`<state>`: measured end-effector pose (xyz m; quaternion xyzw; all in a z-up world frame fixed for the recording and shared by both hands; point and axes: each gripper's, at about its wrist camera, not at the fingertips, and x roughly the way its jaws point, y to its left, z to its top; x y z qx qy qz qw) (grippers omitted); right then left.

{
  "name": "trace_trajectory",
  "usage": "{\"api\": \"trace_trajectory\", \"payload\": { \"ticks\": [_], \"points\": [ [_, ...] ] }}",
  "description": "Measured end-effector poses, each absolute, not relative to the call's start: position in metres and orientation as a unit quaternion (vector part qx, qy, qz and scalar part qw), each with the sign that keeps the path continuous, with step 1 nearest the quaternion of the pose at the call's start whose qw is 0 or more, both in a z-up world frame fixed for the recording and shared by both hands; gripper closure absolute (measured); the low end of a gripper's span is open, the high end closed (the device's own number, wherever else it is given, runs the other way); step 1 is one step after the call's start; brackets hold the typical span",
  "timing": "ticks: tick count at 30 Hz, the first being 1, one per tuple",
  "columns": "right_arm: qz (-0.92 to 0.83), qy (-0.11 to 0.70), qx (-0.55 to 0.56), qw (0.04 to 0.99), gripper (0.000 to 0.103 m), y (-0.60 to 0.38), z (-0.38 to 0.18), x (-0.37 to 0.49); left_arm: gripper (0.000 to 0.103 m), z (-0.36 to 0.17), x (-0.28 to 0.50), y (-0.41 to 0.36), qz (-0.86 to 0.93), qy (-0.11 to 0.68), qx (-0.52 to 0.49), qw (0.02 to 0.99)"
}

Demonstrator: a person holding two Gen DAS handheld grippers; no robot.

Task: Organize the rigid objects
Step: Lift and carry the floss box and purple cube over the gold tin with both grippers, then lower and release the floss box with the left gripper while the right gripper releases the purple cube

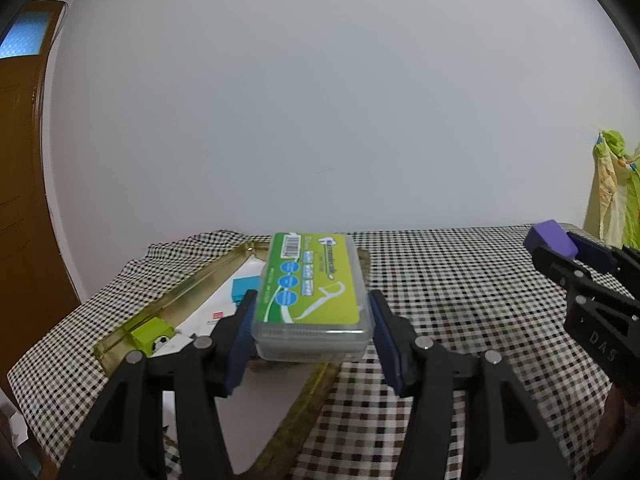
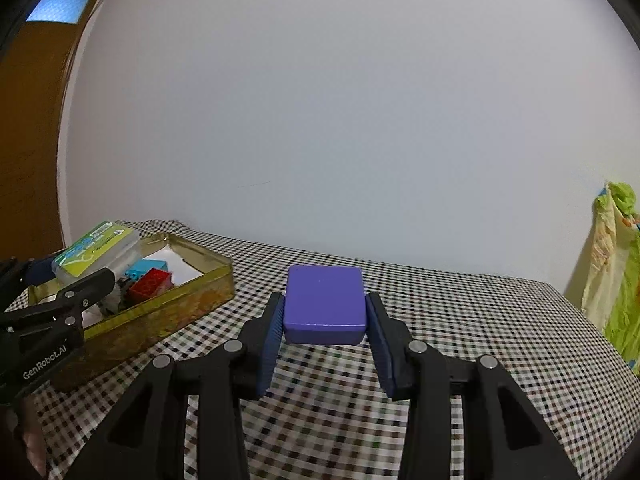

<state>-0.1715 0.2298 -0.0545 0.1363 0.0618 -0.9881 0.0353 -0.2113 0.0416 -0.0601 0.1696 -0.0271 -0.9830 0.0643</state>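
A: Left wrist view: the left gripper is clamped on the floss-pick box, pads on both long sides, label up. It hangs above the gold tin, not yet set down, I think.

B: Why so high?

A: Probably to pass over the tin's rim. Inside are a green block, a blue piece and white paper, so free room is approx. in the middle and near side.

B: And the right gripper?

A: Right wrist view: its pads squeeze the purple block on two sides, held above the checkered cloth, to the right of the tin and apart from it.

B: Enough space for both?

A: Cloth on the right is bare up to the far edge. The tin is narrow tho; two grippers together can collide, so one after the other seems safer.
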Motion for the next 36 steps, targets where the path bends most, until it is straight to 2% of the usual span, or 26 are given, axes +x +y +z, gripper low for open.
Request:
{"api": "trace_trajectory", "payload": {
  "ticks": [36],
  "points": [
    [-0.972,0.135,0.139,0.133,0.060,0.135,-0.020,-0.208,0.049,-0.060,-0.225,-0.029,-0.970,-0.032,0.193,0.147]
  ]
}}
